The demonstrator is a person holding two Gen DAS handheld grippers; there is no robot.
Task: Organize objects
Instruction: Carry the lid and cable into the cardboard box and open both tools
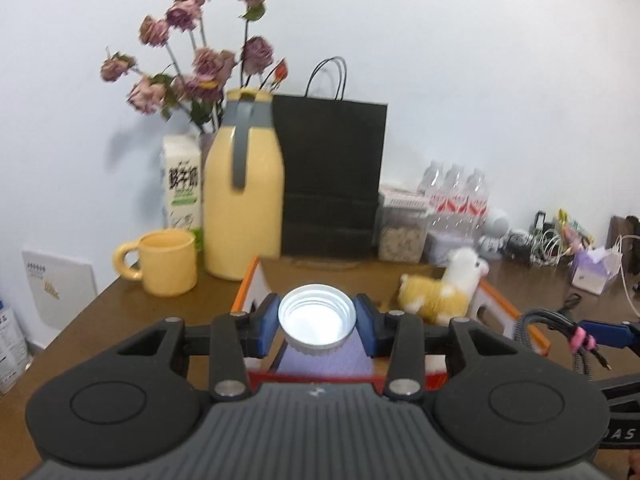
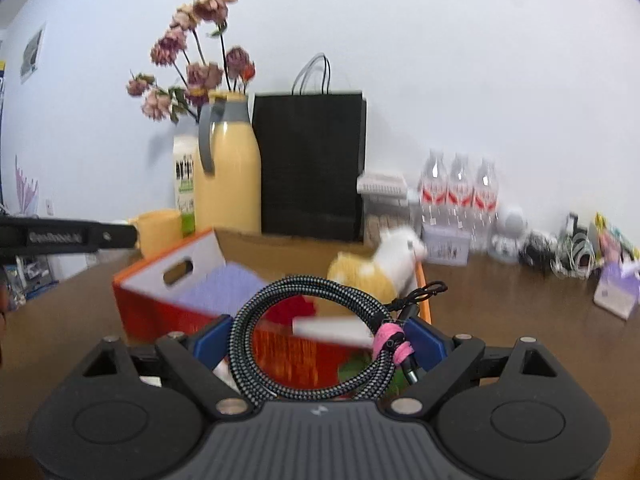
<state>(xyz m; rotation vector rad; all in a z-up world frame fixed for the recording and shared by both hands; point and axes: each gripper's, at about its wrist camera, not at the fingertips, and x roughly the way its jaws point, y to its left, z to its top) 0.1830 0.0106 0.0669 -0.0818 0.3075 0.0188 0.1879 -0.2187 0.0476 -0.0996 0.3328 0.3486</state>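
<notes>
Two pairs of tongs are raised over a brown wooden counter (image 1: pixel 120 300), each with something between its blue pads. At the far left stand a pale yellow ceramic mug (image 1: pixel 168 262), a white milk carton (image 1: pixel 182 184), a vase of dried pink roses (image 1: pixel 200 60) and a tall yellow jug with a grey handle (image 1: pixel 244 196); a black paper bag (image 1: pixel 332 176) stands just right of the jug. The left tongs (image 1: pixel 317 322) pinch a round white ribbed lid (image 1: pixel 317 316), its open side up, above the near end of an orange-edged cardboard box (image 1: pixel 250 280), whose floor is lilac. At the box's far right side a yellow-and-white plush alpaca (image 1: pixel 444 288) shows. The right tongs (image 2: pixel 320 340) stand wide, their pads bearing on the two sides of a coiled black-and-white braided cable (image 2: pixel 316 332) bound with a pink tie (image 2: pixel 390 344), near the box's right side. Three clear water bottles (image 2: pixel 460 192) stand far right by the wall.
</notes>
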